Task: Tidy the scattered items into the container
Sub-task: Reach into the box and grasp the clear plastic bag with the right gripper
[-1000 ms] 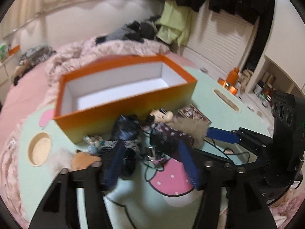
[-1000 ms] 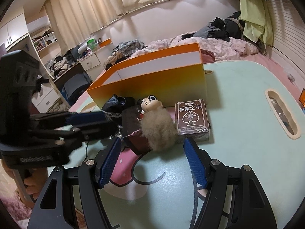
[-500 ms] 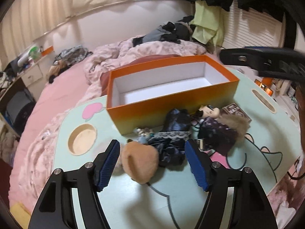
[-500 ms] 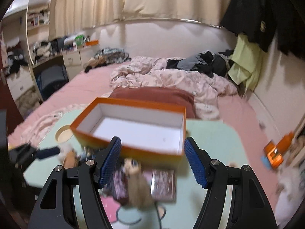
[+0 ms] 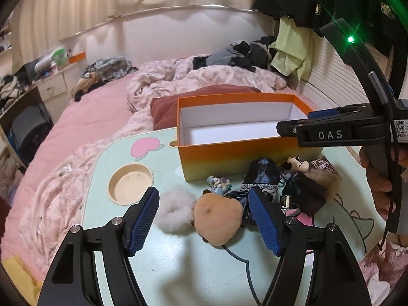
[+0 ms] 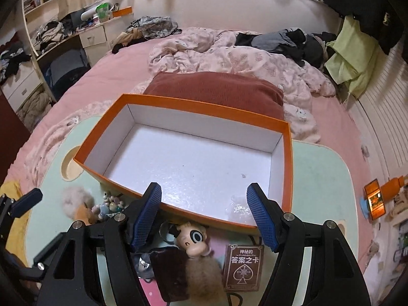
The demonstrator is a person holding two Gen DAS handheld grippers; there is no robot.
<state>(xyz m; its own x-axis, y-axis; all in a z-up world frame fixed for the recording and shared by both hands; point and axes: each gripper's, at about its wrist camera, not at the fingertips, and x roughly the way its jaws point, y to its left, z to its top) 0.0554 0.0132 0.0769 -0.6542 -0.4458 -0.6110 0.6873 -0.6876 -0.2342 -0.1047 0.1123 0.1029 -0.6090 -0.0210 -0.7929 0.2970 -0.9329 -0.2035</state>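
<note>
My left gripper (image 5: 204, 211) hung over the near edge of the pale green table (image 5: 178, 267), jaws spread apart and gripping nothing; they had just been opening a little wider. Between the blue pads (image 5: 142, 219), down on the table, lay a tan fuzzy puff (image 5: 216, 216) with a white fluffy puff (image 5: 174, 210) touching its left side. Just beyond them sat a small cluster of pastel beads (image 5: 219, 182) and a crumpled dark blue cloth (image 5: 262, 176).

The orange box (image 5: 244, 158) stood on the far part of the table, open at the top, its white inside holding nothing I could see. All the scattered things lay outside it, along its near wall.

My right gripper (image 6: 204, 213) hovered above that near wall, pointing steeply down into the box, jaws parted and empty. Below it, near me, lay a big-eyed doll head (image 6: 192, 237) with a tuft of brown fur (image 6: 204, 278) trailing toward me, a dark velvety pouch (image 6: 170, 272) touching it on the left, and a brown card deck (image 6: 243, 267) just to the right.

From the left view my right hand (image 5: 380, 178) showed at the right edge, wrapped around its handle. Beyond the table lay a pink bed (image 6: 122, 71) with a dark red pillow (image 6: 216, 89) just behind the box.
</note>
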